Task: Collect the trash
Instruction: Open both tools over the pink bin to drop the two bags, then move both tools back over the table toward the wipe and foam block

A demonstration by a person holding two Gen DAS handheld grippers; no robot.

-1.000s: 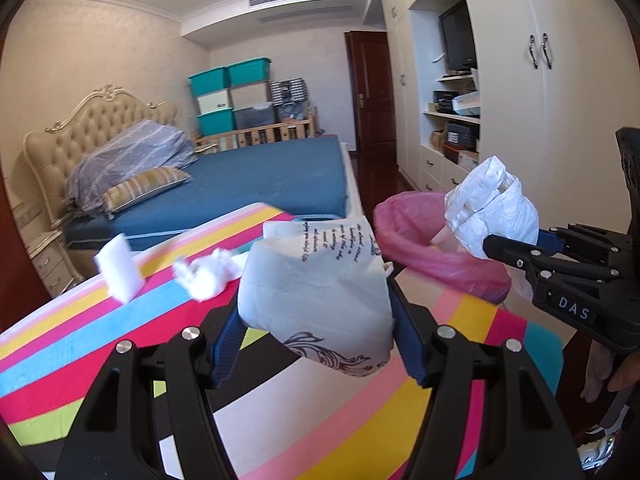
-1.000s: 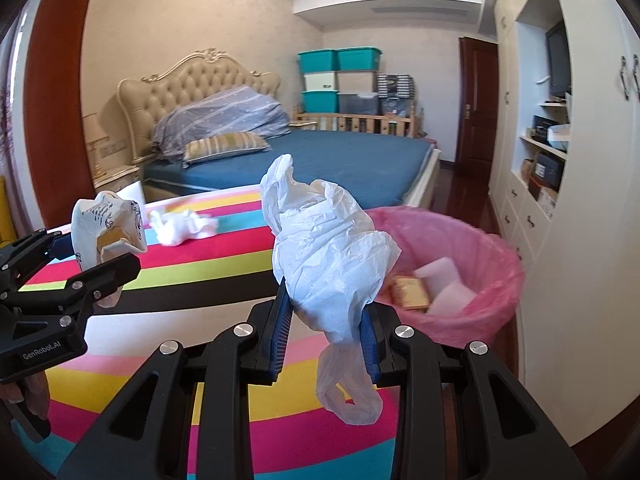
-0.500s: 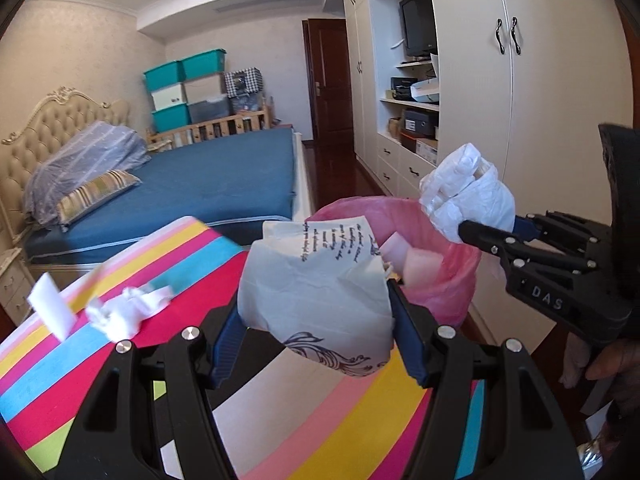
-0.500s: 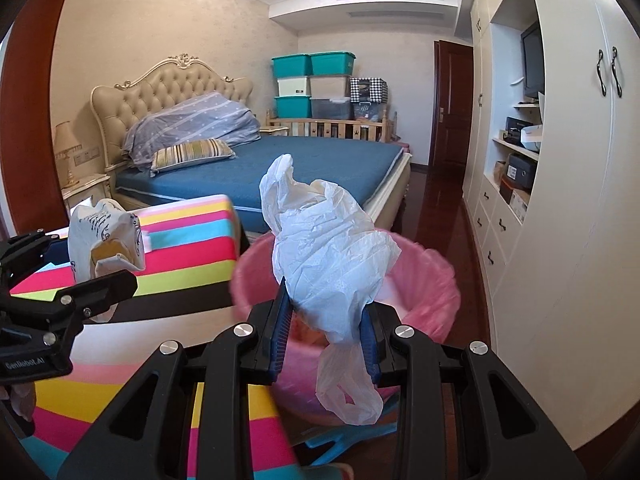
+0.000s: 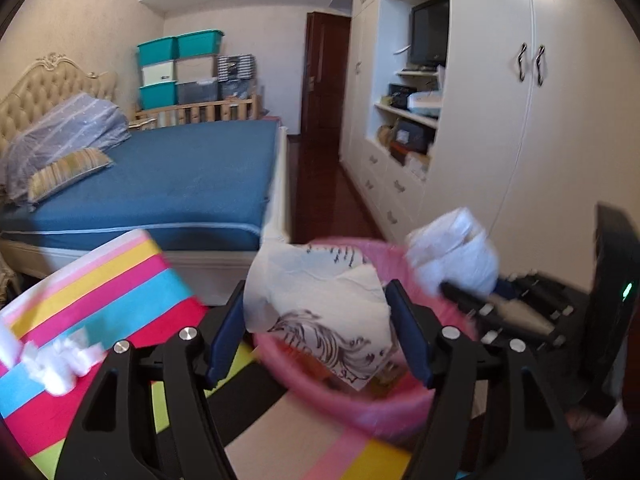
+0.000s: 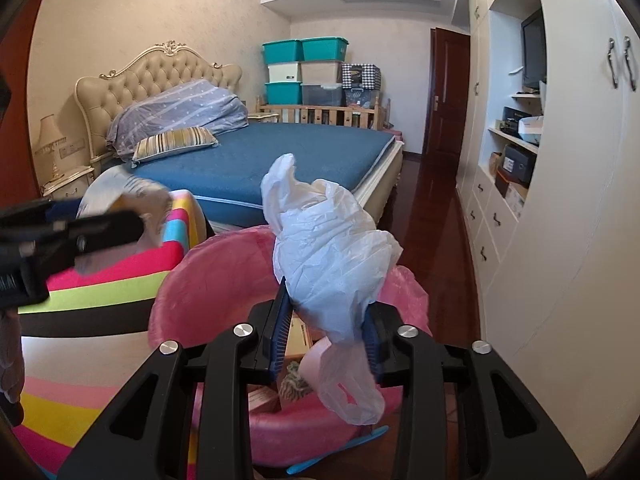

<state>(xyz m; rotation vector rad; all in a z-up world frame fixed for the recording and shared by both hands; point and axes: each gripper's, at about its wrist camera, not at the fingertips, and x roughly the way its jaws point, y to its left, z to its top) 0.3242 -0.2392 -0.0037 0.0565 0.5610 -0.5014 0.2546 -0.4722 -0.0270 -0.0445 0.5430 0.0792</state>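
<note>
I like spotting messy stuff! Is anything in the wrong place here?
Yes. A crumpled white tissue lies loose on the striped cloth, not in the pink bin. The left gripper holds printed paper, the right gripper a white plastic bag, over the bin.

A home bedroom: made bed [image 6: 280, 156] (tufted headboard [image 6: 160, 68]), built-in white wardrobes [image 5: 520, 120].
</note>
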